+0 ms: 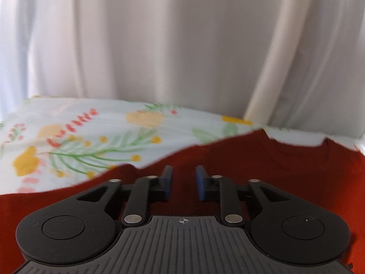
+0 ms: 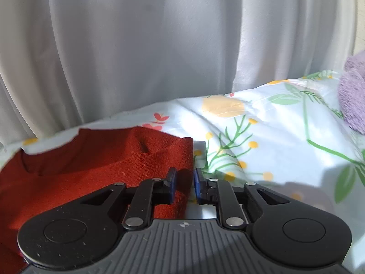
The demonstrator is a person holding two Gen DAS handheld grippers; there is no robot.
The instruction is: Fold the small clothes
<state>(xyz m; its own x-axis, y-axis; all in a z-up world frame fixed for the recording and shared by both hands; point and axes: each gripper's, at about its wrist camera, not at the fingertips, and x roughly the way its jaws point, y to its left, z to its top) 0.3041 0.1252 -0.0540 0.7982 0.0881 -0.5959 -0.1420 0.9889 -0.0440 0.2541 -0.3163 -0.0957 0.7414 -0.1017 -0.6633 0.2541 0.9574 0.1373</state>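
Observation:
A rust-red knit garment (image 1: 262,166) lies on a floral bedsheet (image 1: 91,132). My left gripper (image 1: 183,182) hovers low over the garment's left part, its blue pads a little apart with only red cloth showing beneath. In the right wrist view the garment (image 2: 91,164) fills the lower left, its right edge folded up. My right gripper (image 2: 184,185) straddles that right edge: the jaws stand slightly apart, with cloth between them at the left pad. I cannot tell if the cloth is pinched.
White curtains (image 1: 182,41) hang close behind the bed. A fluffy lilac item (image 2: 353,91) lies on the sheet (image 2: 285,141) at the far right. A bright white strip (image 2: 200,212) shows under the right gripper.

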